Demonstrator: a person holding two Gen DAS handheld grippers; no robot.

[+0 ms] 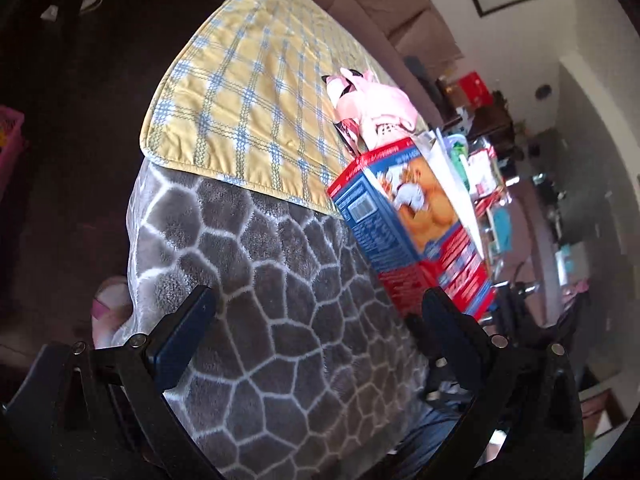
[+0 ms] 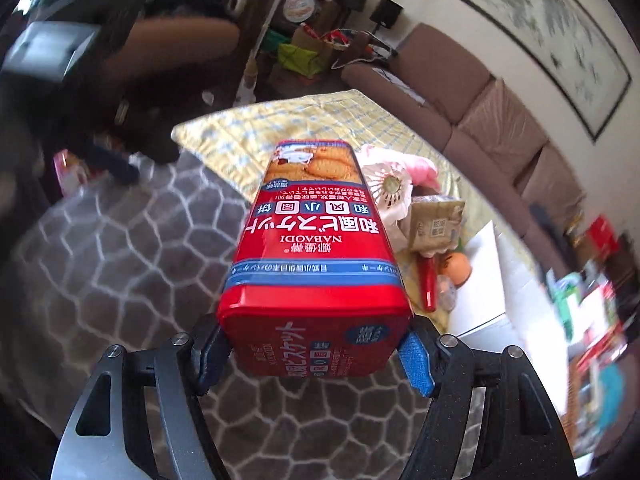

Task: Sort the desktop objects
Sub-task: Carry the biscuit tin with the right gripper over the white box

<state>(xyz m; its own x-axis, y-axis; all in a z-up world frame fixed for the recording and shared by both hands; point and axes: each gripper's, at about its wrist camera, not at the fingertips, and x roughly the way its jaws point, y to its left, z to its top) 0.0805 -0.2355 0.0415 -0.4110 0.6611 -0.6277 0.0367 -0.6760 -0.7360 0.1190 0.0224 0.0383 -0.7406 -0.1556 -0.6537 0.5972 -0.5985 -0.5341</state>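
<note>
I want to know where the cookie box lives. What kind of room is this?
Probably a living room in a home: a brown sofa, a framed picture on the wall, and a grey patterned blanket under the biscuit box.

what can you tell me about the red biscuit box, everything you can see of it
The red biscuit box is a long rectangular pack, glossy, with white lettering, a blue band and a biscuit photo at its far end. One side panel is blue with a barcode. The right gripper clamps its near end between blue pads, holding it lifted over the grey patterned blanket. Nothing else touches it.
</note>
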